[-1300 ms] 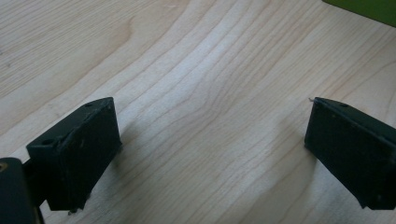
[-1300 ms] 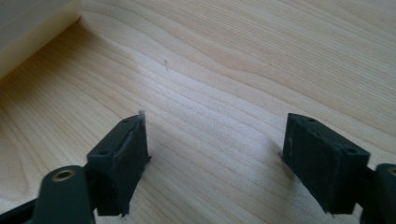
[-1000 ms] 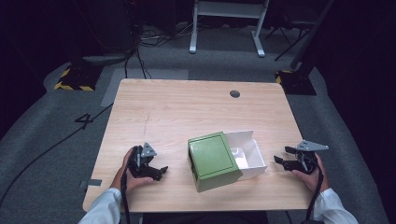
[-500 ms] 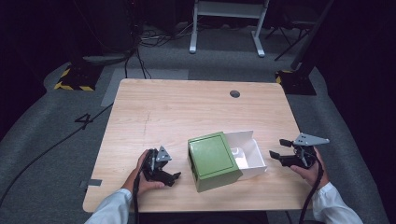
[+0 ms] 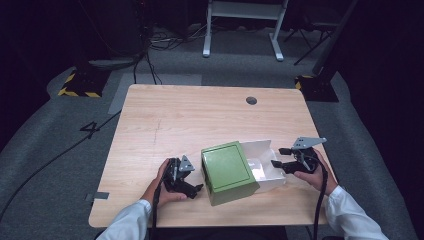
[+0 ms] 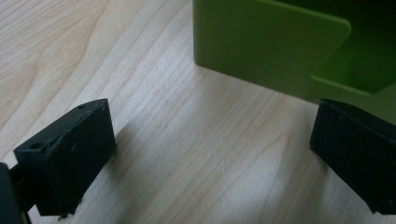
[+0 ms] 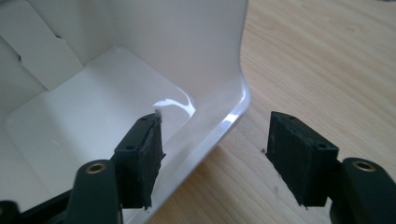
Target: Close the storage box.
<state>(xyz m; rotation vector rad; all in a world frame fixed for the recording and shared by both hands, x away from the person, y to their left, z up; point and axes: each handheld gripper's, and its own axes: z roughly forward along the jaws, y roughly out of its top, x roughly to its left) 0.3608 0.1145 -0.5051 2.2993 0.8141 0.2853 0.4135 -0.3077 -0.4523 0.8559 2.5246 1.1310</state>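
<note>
A green box (image 5: 229,171) lies near the table's front edge, with a white open tray (image 5: 262,150) sticking out of its right side. My left gripper (image 5: 194,179) rests on the table just left of the green box (image 6: 266,42), open, with bare wood between its jaws (image 6: 210,126). My right gripper (image 5: 277,157) is open at the tray's right end. In the right gripper view it (image 7: 217,135) straddles the tray's white wall (image 7: 205,60), one jaw inside the tray and one outside over the wood, neither pressing on it.
The wooden table (image 5: 200,115) has a round dark grommet hole (image 5: 251,100) at the back right. Its front edge is close behind both hands. A white stand (image 5: 240,20) and cables lie on the grey floor beyond.
My left gripper has slid right, up to the green box's side. The right gripper has moved left until its jaws straddle the tray's wall.
</note>
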